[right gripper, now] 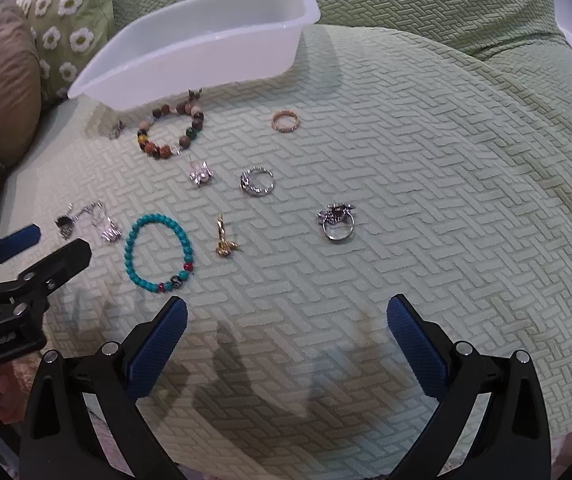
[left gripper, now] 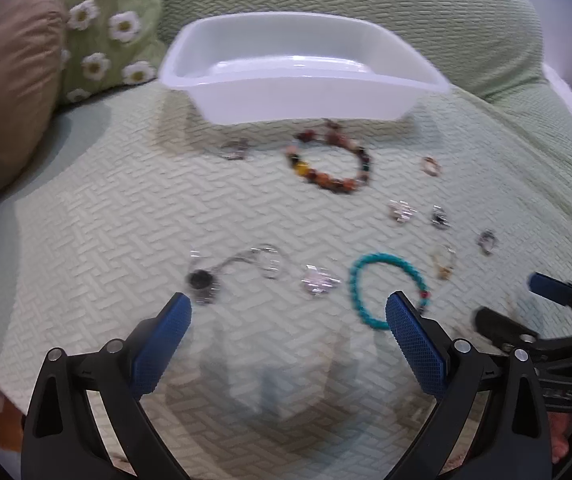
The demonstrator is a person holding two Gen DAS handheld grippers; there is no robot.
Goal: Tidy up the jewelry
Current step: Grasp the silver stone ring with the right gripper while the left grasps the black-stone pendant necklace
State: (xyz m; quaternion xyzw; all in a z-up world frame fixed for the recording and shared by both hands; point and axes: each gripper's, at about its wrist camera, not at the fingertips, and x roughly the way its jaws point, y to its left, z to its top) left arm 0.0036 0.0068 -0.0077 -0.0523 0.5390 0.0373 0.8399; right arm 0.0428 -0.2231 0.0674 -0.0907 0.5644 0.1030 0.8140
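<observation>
Both my left gripper and right gripper hang with jaws spread wide, holding nothing. The turquoise bracelet lies left of centre on the green bedspread; the white tub sits upper left.

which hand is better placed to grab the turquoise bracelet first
Left, probably. The left tongs are open with the turquoise bracelet right at their right fingertip. The right tongs, also open, face bare bedspread, the bracelet off to their left.
</observation>
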